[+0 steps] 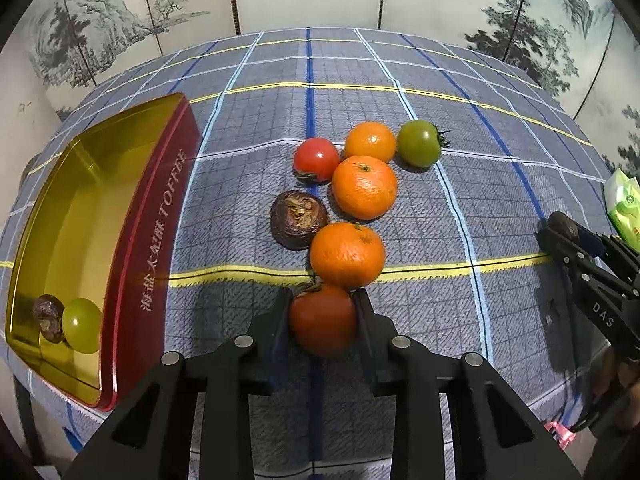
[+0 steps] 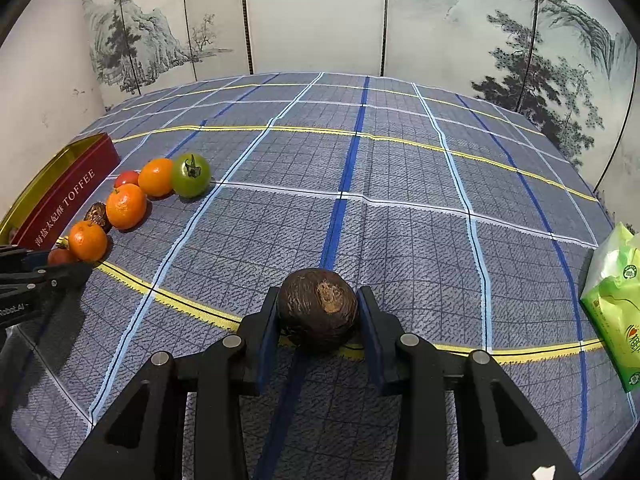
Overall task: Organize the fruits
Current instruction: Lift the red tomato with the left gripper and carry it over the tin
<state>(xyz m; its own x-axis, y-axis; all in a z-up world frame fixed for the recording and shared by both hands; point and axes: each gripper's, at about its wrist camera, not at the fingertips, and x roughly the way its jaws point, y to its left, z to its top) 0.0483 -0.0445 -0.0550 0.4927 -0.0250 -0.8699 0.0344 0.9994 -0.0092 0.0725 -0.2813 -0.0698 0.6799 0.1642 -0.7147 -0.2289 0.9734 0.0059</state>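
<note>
My left gripper [image 1: 322,312] is shut on a red tomato [image 1: 322,320] at the near end of a cluster of fruit on the checked cloth. Beyond it lie three oranges [image 1: 347,254], a dark brown fruit [image 1: 298,219], another red tomato [image 1: 317,159] and a green tomato [image 1: 419,143]. The red and gold toffee tin [image 1: 152,248] on the left holds a green fruit [image 1: 82,325] and a dark brown one [image 1: 48,318]. My right gripper [image 2: 318,312] is shut on a dark brown fruit [image 2: 318,308] over the cloth, to the right of the cluster [image 2: 126,206].
A green packet [image 2: 616,308] lies at the table's right edge. A painted folding screen [image 2: 320,20] stands behind the table. The tin [image 2: 60,196] sits at the left edge. The cloth [image 2: 400,200] between the fruit cluster and the packet carries nothing.
</note>
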